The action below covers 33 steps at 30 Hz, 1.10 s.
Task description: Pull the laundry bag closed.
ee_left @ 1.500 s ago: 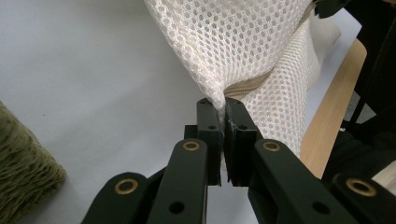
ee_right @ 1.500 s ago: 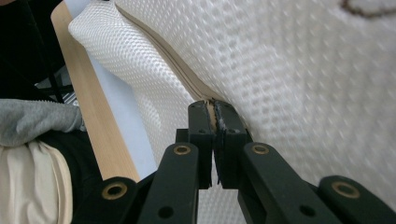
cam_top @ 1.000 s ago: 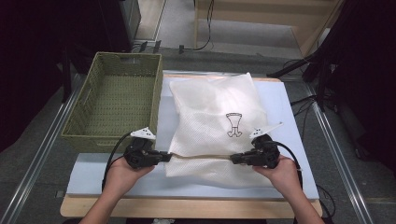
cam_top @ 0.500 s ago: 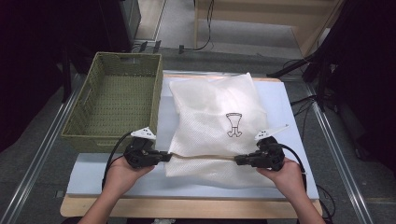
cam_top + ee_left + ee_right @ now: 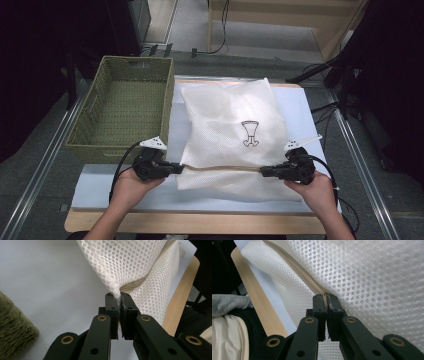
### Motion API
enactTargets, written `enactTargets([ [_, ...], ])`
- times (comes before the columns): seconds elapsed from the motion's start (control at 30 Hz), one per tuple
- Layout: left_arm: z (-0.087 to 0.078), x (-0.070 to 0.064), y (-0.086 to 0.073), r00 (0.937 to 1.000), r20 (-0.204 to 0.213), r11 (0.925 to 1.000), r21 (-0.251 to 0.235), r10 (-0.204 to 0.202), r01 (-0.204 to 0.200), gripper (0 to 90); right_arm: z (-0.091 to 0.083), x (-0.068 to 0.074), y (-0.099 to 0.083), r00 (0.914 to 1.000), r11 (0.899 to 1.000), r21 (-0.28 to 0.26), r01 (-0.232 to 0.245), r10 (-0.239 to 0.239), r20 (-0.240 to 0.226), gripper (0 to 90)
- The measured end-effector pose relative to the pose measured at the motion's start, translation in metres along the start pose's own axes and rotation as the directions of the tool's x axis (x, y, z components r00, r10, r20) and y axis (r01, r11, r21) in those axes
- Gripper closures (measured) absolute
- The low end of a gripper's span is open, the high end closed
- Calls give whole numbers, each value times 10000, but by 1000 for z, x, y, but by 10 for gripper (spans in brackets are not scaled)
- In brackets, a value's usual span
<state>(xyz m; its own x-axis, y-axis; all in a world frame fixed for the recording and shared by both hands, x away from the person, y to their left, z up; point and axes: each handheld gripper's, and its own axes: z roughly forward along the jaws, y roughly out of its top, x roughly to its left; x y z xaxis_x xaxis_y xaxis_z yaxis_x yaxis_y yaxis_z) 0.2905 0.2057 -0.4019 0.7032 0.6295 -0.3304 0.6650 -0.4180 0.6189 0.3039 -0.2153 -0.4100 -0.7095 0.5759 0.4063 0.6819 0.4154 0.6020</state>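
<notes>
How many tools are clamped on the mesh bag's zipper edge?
2: the left tool grips the left end of the white mesh laundry bag, the right tool the right end.

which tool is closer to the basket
The left tool, clamped on the mesh bag at the zipper's left end, sits just beside the green basket; the right tool grips the far end.

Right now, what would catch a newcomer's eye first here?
A white mesh laundry bag lies mid-table on a pale mat. The left gripper and the right gripper are each clamped on an end of its tan zipper strip at the near edge. A green woven basket stands to its left.
</notes>
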Motion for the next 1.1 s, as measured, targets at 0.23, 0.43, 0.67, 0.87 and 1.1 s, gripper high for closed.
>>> enactTargets([
  [0.23,-1,-2,1,9995,286,9998,-111,-152,155,873,-3,-3,0,9999,10000,-39,-80,80,64,880],
  [0.43,-1,-1,-3,9938,941,9979,-225,-589,613,874,-3,-6,0,9997,9999,-30,-159,159,164,880],
  [0.67,3,-6,-6,9977,636,9998,20,-213,212,873,-3,-9,0,9998,9999,-1,-165,165,125,880],
  [0.87,3,-2,-6,9981,562,9997,50,-254,251,872,-7,-9,-1,9998,9999,-12,-149,149,135,880],
  [1.1,5,5,-8,9999,-135,9994,341,-86,91,870,-18,-19,-10,9982,9989,-44,-469,471,382,880],
])
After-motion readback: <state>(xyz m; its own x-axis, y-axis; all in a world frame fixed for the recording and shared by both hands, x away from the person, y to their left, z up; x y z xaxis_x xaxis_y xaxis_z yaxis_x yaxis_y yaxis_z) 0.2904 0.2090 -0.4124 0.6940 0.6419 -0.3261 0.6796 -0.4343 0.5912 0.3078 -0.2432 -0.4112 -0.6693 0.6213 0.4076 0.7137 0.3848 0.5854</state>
